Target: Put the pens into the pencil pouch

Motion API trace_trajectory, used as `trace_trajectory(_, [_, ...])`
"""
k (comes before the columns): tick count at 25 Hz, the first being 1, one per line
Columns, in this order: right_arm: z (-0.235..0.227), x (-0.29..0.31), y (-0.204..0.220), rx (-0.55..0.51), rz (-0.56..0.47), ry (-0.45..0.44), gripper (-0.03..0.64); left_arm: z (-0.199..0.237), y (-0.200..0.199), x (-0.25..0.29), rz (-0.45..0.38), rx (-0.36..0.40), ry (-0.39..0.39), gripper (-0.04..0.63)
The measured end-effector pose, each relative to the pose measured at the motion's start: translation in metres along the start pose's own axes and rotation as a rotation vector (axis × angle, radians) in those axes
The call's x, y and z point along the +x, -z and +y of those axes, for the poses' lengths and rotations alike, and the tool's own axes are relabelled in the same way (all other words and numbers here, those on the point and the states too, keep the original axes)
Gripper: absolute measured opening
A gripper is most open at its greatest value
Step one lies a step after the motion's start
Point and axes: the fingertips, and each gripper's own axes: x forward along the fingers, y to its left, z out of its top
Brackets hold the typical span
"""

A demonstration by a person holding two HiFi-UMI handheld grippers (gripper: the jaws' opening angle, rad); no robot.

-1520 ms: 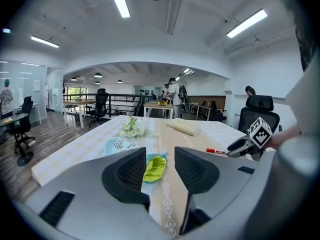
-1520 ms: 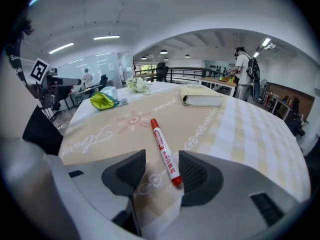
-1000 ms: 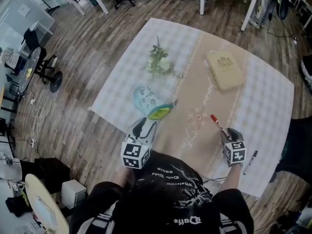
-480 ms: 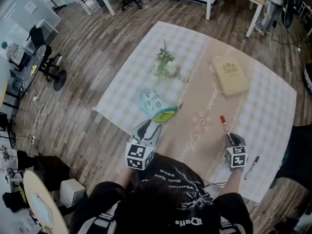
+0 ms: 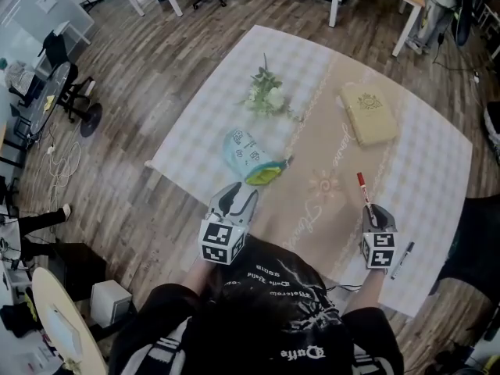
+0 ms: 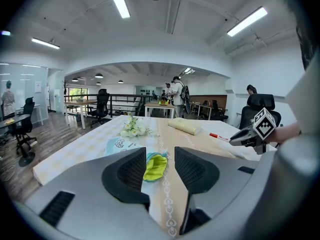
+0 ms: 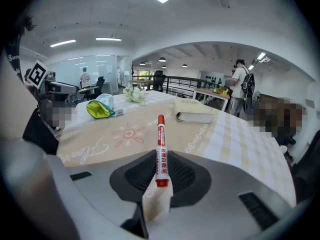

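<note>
Item 1, right gripper (image 5: 371, 212): jaws have just been closing and now clench the red marker (image 7: 161, 146) by its tail, with the capped tip pointing forward. I read it as lifted clear of the table (image 5: 437, 162).

Item 2, left gripper (image 5: 237, 200): jaws apart, nothing in them. It sits just short of the pouch (image 5: 248, 156).

Item 3, pouch: lies left of centre, its open yellow-green mouth turned toward my left gripper, well apart from the marker.

Item 4, black pen (image 5: 402, 259): on the table beside my right gripper, not yet picked up.

Item 5, notebook (image 5: 369, 113) and flowers (image 5: 267, 98): far side, out of the way.

Step in hand, as I judge it: first pen gripped, carry not begun.

Next move: I should swing the marker left to the pouch mouth. My left gripper could pinch the rim to steady it. The marker goes in tip first.
</note>
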Motion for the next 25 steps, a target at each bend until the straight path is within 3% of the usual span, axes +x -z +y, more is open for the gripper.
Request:
trace_trajectory(15, [0.096,-0.021,-0.043,-0.107,-0.017,-0.024,0.078,0.028,0.002,-0.003,-0.003,0.033,0.081,0.19])
trace_trajectory(25, [0.171,-0.012,-0.05,-0.181,0.028,-0.1,0.078,0.042,0.03,0.03,0.115,0.13,0.129,0.192])
